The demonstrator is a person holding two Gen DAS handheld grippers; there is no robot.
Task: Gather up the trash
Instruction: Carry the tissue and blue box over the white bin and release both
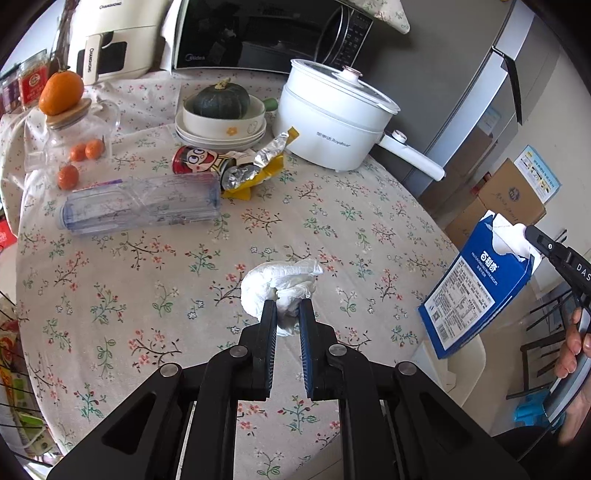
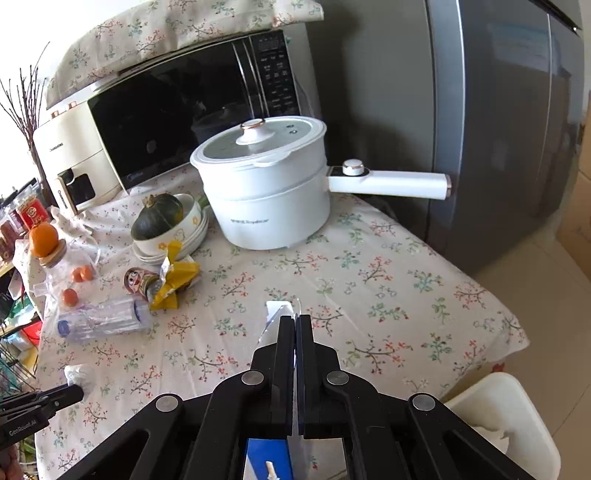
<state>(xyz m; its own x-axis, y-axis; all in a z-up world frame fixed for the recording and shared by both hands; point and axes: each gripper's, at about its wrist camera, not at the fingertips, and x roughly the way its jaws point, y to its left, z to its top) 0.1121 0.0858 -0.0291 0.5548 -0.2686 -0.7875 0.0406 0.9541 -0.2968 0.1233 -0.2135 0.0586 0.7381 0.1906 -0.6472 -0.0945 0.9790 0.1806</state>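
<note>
My left gripper (image 1: pixel 287 308) is shut on a crumpled white tissue (image 1: pixel 279 284) on the floral tablecloth (image 1: pixel 147 277). My right gripper (image 2: pixel 295 321) is shut on the torn top flap of a blue biscuit box (image 1: pixel 476 291), held in the air past the table's right edge; the box shows below the jaws in the right wrist view (image 2: pixel 267 459). A clear plastic bottle (image 1: pixel 140 203), a red cartoon can (image 1: pixel 195 160) and a yellow foil wrapper (image 1: pixel 258 166) lie at the far left. The tissue also shows in the right wrist view (image 2: pixel 79 374).
A white electric pot (image 1: pixel 332 114), a bowl with a squash (image 1: pixel 221 107), a glass jar with an orange (image 1: pixel 70 122), a microwave (image 1: pixel 266 33) and an air fryer stand at the back. A white bin (image 2: pixel 506 424) sits below the table's right edge. A grey fridge (image 2: pixel 498 110) stands right.
</note>
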